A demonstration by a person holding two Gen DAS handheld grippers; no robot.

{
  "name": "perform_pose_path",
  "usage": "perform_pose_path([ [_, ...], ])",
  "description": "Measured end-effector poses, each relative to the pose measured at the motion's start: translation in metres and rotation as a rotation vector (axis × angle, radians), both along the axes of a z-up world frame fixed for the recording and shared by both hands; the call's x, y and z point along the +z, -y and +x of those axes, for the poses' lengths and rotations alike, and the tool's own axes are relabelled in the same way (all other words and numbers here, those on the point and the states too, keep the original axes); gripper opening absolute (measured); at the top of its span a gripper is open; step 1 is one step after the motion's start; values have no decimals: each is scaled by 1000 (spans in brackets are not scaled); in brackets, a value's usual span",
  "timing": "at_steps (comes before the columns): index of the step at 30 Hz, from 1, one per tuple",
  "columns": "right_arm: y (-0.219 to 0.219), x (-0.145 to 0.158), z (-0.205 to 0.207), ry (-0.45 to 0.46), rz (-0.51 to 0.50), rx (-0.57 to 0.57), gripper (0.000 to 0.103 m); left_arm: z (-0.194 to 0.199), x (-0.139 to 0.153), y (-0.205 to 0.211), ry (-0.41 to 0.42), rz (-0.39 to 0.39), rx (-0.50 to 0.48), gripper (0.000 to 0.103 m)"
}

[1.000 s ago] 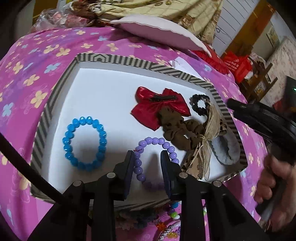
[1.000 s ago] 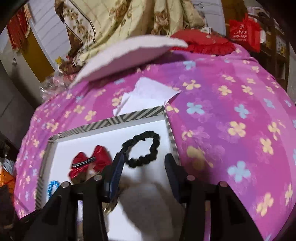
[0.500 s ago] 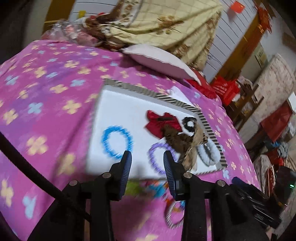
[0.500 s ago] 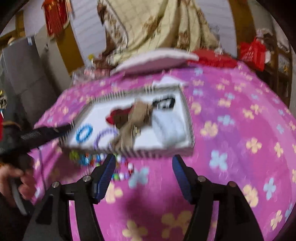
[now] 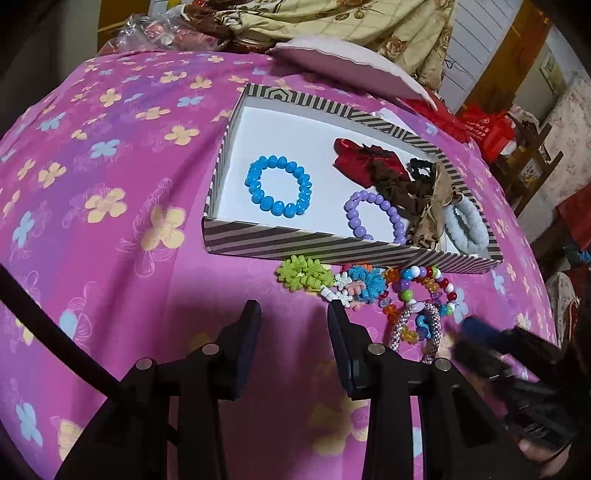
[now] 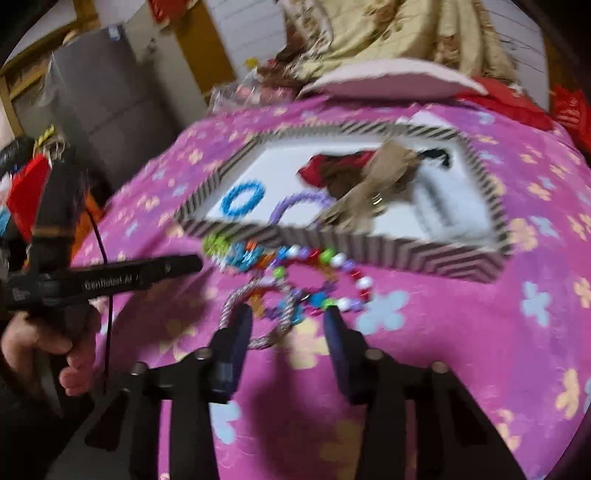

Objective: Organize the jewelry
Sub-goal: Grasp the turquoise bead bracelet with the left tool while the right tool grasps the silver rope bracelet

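Observation:
A striped box lies on the pink floral cloth. It holds a blue bead bracelet, a purple bead bracelet, a red bow, a brown scrunchie, a black scrunchie and a grey scrunchie. Loose pieces lie in front of it: a green flower piece, a blue fuzzy piece, a multicoloured bead bracelet and a silver rope bracelet. My left gripper is open and empty before the pile. My right gripper is open over the silver rope bracelet.
A pink pillow and a beige floral blanket lie behind the box. Red bags and furniture stand to the right. The right gripper's body shows at the lower right of the left wrist view.
Both grippers have pulled back from the box toward the near edge and now sit over the loose pile in front of it. Both stayed open.

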State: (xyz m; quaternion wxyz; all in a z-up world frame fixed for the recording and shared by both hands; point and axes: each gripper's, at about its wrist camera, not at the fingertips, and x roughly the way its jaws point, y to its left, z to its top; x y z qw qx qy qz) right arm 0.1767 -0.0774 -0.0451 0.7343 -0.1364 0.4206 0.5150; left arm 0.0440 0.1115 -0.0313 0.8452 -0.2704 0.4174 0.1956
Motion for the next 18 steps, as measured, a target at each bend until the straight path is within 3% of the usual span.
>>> perform_pose_path([
  [7, -17, -8, -11, 72, -35, 25, 26, -3, 1, -3, 17, -15, 11, 13],
  [9, -20, -7, -9, 78, -39, 12, 20, -2, 1, -3, 16, -17, 6, 14],
  [11, -21, -7, -8, 82, -54, 3, 9, -3, 2, -3, 20, -18, 6, 13],
  [18, 6, 5, -5, 92, -44, -26, 8, -1, 2, -2, 25, -18, -6, 13],
])
